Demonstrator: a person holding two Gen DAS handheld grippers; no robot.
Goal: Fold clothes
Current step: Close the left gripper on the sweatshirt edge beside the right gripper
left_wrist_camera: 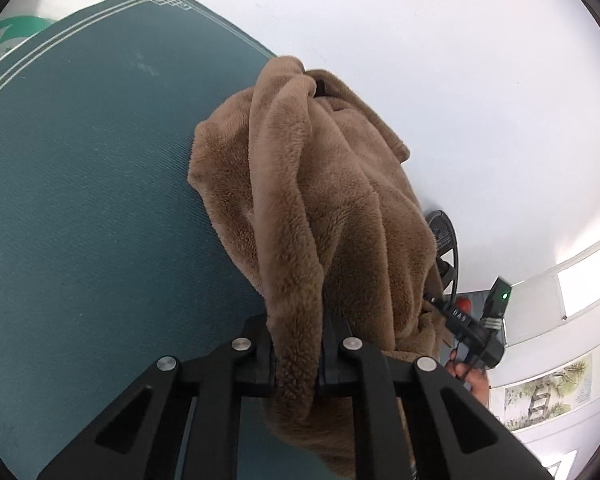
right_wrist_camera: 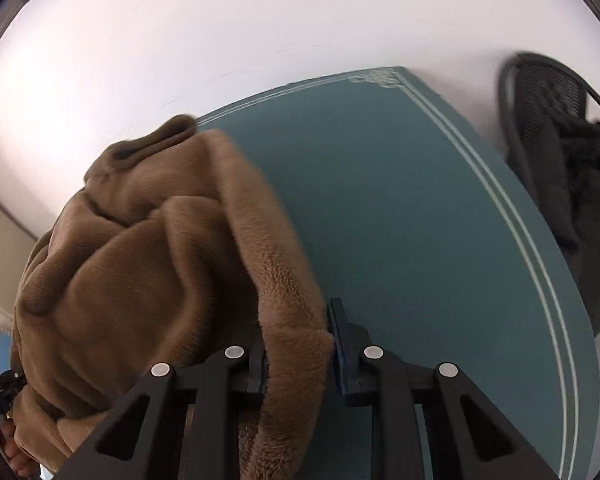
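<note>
Your left gripper (left_wrist_camera: 298, 360) is clamped tight on a thick fold of the brown fleece (left_wrist_camera: 320, 200), both jaws pressed into the pile, cloth bulging out above and below the pinch. From that grip the fleece rises toward 12 o'clock in the left wrist view, bunched in long vertical folds, lifted over the right edge of the teal mat (left_wrist_camera: 92, 184); whether its far end touches the mat you cannot tell. At 4 o'clock of that view the other handle with its cables (left_wrist_camera: 476, 328) and a bit of your hand (left_wrist_camera: 478, 380) peek out from behind the cloth. Your right gripper (right_wrist_camera: 298, 354) is closed on an edge of the same fleece (right_wrist_camera: 140, 264), the fuzzy hem squeezed between the jaws, the right jaw's blue pad showing at the cloth's side. In the right wrist view the bulk hangs crumpled toward 9 o'clock, mat (right_wrist_camera: 420, 220) spreading toward 2 o'clock with its white border lines. A dark mesh chair (right_wrist_camera: 548, 120) with dark clothing on it stands at 3 o'clock beyond the mat. White floor (right_wrist_camera: 180, 40) fills 12 o'clock.
</note>
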